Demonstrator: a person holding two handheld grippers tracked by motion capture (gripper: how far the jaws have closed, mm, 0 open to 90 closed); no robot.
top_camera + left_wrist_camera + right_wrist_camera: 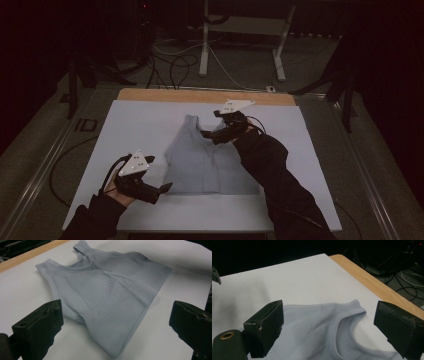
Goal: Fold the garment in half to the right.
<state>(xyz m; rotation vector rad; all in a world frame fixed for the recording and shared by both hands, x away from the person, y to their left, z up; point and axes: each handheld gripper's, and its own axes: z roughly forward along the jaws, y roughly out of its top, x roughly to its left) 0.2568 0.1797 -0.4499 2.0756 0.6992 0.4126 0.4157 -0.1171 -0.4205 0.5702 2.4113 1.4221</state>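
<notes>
Our left gripper (167, 187) sits in the lower left of the high view, its jaws spread wide and holding nothing, the tips just beside the bottom left corner of the grey tank top (207, 160). In the left gripper view we see those two black jaws standing far apart at the bottom corners of the frame, with the garment lying between and beyond them, its hem corner reaching down toward the bottom centre.

Our right gripper (207, 134) hovers at the centre of the high view, over the top's right shoulder area, jaws likewise wide apart and empty. In the right gripper view the jaws frame the neckline (342, 340) and one strap (359, 308) of the top, which fill the lower middle of the frame; we cannot tell whether the tips touch the cloth.

Outward from there, the tank top lies flat and spread, straps toward the far edge, in the middle of a white sheet (145, 125). That sheet covers a wooden table (200, 95), whose bare strip shows along the upper edge. Cables (175, 62) trail over the dark floor beyond.
</notes>
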